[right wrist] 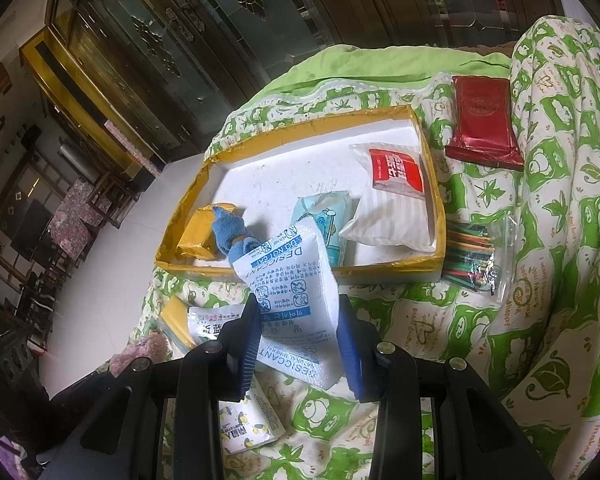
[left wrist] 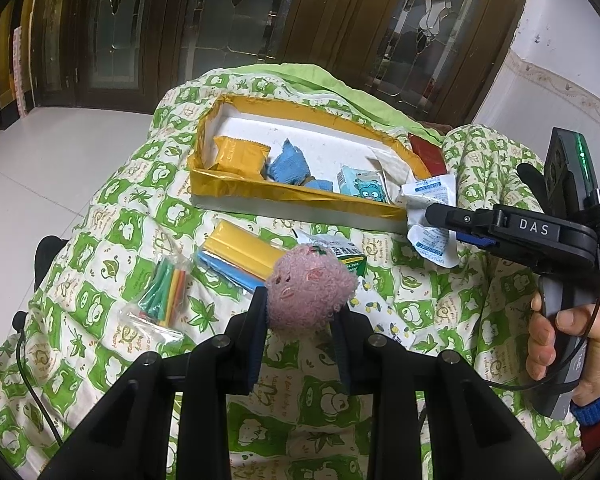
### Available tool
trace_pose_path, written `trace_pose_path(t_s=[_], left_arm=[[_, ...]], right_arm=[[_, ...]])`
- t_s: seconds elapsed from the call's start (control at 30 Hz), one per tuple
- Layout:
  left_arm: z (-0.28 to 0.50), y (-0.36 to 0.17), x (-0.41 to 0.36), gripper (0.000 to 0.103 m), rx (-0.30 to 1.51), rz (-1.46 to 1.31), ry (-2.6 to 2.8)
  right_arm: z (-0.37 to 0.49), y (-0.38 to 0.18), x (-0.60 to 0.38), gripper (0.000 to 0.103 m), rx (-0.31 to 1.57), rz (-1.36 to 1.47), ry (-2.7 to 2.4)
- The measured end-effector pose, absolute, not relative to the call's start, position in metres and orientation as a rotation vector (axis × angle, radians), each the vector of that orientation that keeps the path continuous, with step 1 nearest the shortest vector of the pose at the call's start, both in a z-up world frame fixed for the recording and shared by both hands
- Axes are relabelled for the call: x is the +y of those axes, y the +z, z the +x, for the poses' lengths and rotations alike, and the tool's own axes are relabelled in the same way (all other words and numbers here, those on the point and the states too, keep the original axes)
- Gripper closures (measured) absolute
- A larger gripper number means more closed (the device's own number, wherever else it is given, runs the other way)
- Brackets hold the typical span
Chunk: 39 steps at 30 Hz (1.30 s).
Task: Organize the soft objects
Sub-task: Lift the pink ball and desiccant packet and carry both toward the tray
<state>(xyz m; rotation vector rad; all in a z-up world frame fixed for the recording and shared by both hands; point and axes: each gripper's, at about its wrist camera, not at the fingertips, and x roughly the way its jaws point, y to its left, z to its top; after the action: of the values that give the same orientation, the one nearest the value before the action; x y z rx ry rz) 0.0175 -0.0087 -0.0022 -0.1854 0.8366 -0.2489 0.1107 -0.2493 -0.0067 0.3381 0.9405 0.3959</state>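
My left gripper [left wrist: 300,312] is shut on a pink plush toy [left wrist: 310,288] and holds it above the green quilt [left wrist: 100,280]. My right gripper [right wrist: 298,320] is shut on a white desiccant pack [right wrist: 296,288], held just at the near right corner of the yellow-rimmed tray [left wrist: 236,190]; the pack also shows in the left wrist view [left wrist: 430,216]. The tray [right wrist: 440,216] holds a yellow snack pack [left wrist: 240,156], a blue cloth [left wrist: 288,166], a pale blue tissue pack [left wrist: 362,186] and a white pouch with a red label [right wrist: 392,204].
On the quilt lie a bag of coloured sticks [left wrist: 164,292], a yellow and blue packet [left wrist: 240,256], a green-printed sachet [left wrist: 340,252], a dark red packet [right wrist: 482,120], another stick bag [right wrist: 476,260] and a small lemon-printed sachet [right wrist: 248,424]. Tiled floor lies left.
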Motion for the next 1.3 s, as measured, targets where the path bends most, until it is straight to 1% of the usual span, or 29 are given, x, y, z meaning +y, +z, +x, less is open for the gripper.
trace_pose_path(t_s=[0.8, 1.03, 1.3], left_arm=[[0.043, 0.027, -0.018, 0.074, 0.797, -0.140, -0.270], [0.053, 0.031, -0.019, 0.074, 0.791, -0.128, -0.272], [0.066, 0.039, -0.020, 0.074, 0.775, -0.115, -0.277]], right_arm=[[0.126, 0.012, -0.258, 0.064, 0.913, 0.369, 0.394], [0.134, 0.011, -0.251, 0.064, 0.963, 0.375, 0.419], [0.142, 0.017, -0.243, 0.064, 0.966, 0.331, 0.418]])
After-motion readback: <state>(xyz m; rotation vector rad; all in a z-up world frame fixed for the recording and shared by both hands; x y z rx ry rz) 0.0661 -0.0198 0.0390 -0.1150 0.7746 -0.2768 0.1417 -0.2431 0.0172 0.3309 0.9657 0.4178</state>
